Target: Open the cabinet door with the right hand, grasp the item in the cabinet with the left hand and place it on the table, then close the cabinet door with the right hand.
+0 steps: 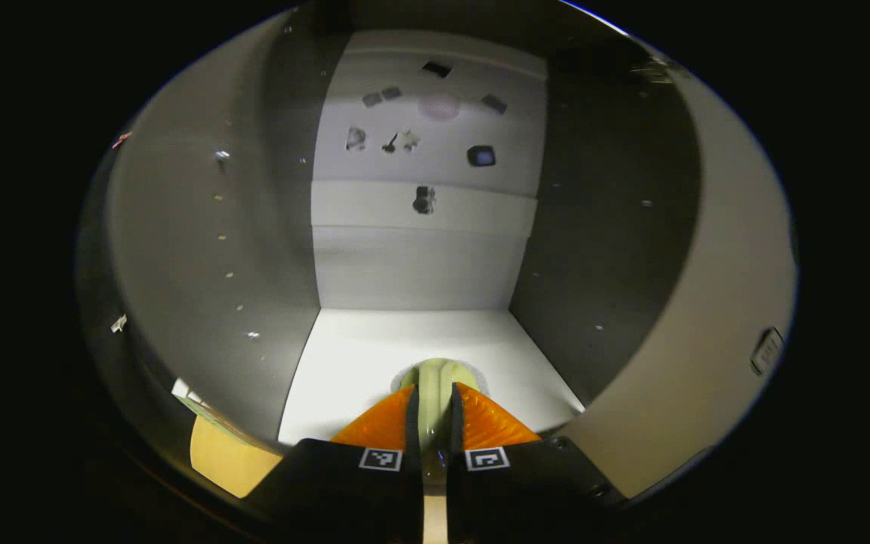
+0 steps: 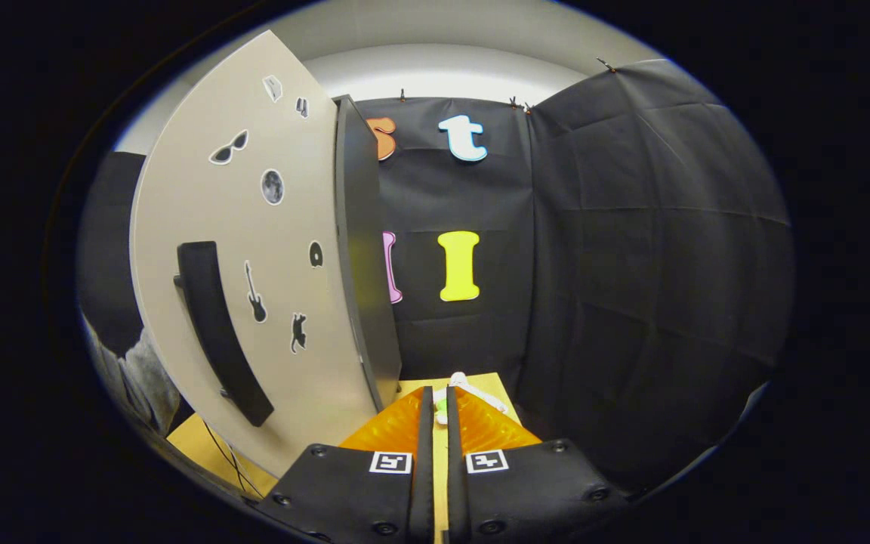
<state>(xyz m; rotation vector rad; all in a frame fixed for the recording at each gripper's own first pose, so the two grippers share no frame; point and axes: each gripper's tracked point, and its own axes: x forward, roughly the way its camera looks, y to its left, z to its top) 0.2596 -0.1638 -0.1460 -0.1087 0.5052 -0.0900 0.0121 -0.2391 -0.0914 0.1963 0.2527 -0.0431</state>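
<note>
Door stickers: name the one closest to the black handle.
The guitar sticker, right beside the handle on the open cabinet door. The sunglasses, moon and cat stickers sit farther from it.

A pale green item (image 1: 441, 375) rests on the white cabinet shelf (image 1: 359, 363); the cabinet stands on the yellow worktop (image 2: 193, 442).

— Where does the item (image 1: 436, 378) sit?
— On the cabinet floor (image 1: 359, 363), in front of the back wall (image 1: 420, 227), between the left gripper (image 1: 433, 423) fingers.
— And the cabinet door (image 2: 254, 302)?
— Left of the right gripper (image 2: 435, 423), its handle (image 2: 216, 332) facing out, the table (image 2: 480, 385) beyond.
</note>
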